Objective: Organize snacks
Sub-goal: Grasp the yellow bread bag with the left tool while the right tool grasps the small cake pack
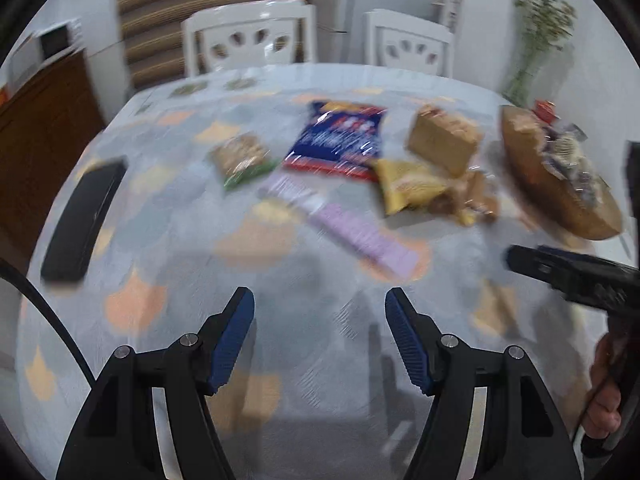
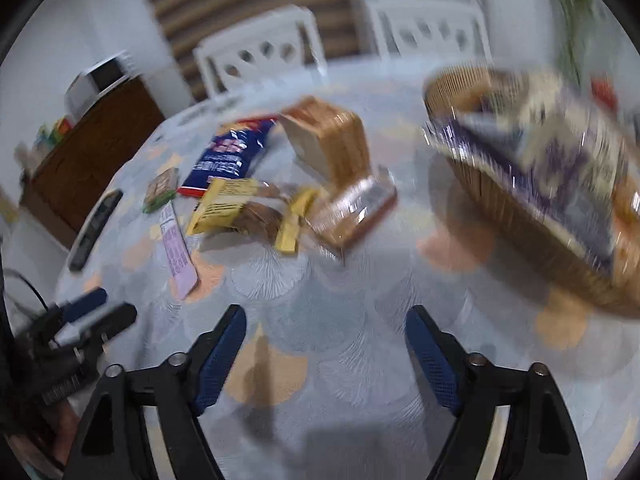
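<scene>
Left wrist view: the left hand-held gripper [image 1: 320, 300] is spread and holds nothing above the counter [image 1: 192, 248]. At 12 o'clock lies a blue snack bag [image 1: 338, 140], at 1 o'clock a yellow packet [image 1: 408, 190], at 2 o'clock a wicker basket [image 1: 540, 184].

Right wrist view: the right hand-held gripper [image 2: 326, 320] is also spread and holds nothing. The basket [image 2: 500, 196] with a purple packet [image 2: 560, 168] sits at 2 o'clock; a loaf of bread [image 2: 332, 140] at 12.

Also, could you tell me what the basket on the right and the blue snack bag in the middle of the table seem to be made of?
The basket looks like woven wicker or rattan, matte tan: fine ribbing shows along its wall, though motion blur leaves the exact fibre open. The blue snack bag looks like glossy plastic film: bright glare streaks run across its printed face, and it lies flat and slightly crinkled on the tablecloth.
</scene>
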